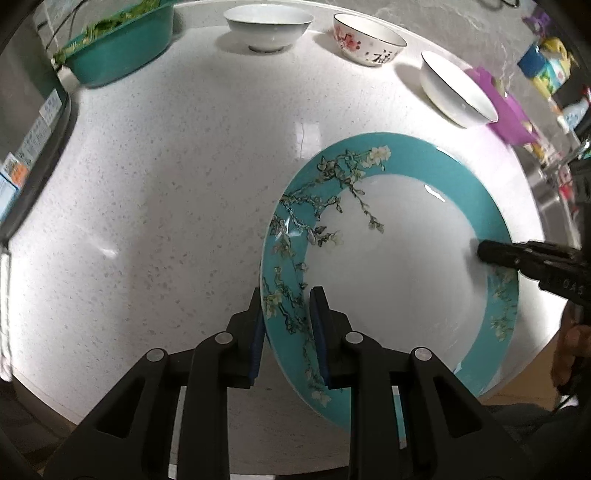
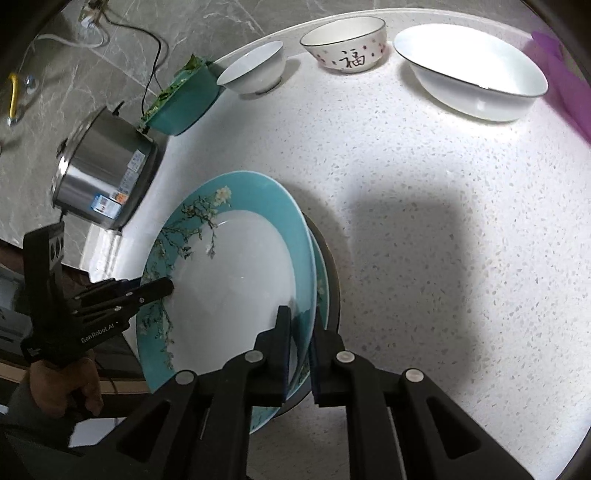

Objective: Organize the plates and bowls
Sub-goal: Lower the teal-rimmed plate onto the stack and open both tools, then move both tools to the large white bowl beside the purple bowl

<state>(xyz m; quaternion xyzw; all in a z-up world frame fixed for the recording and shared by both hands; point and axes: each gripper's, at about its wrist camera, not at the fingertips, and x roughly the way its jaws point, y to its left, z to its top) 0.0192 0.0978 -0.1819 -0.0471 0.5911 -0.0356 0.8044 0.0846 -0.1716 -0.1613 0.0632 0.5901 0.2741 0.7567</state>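
The plate (image 1: 399,266), teal-rimmed, hangs just above the counter (image 1: 166,221), my left tongs (image 1: 286,332) and right tongs (image 2: 301,350) each clamped on opposite rims; in my judgement it is stiff, glazed, slippery and breakable. In the right view 1 more plate (image 2: 322,284) lies under it. Behind stand 3 empty bowls (image 1: 267,27) and a teal tub (image 1: 122,48) of greens.

plate (image 1: 399,266): glossy glazed ceramic, teal rim, clamped in both tongs
counter (image 1: 166,203): smooth speckled stone look, bit shiny
bowls (image 1: 268,27) past the tongs: shiny white glaze
pot (image 2: 105,171) off left: brushed metal
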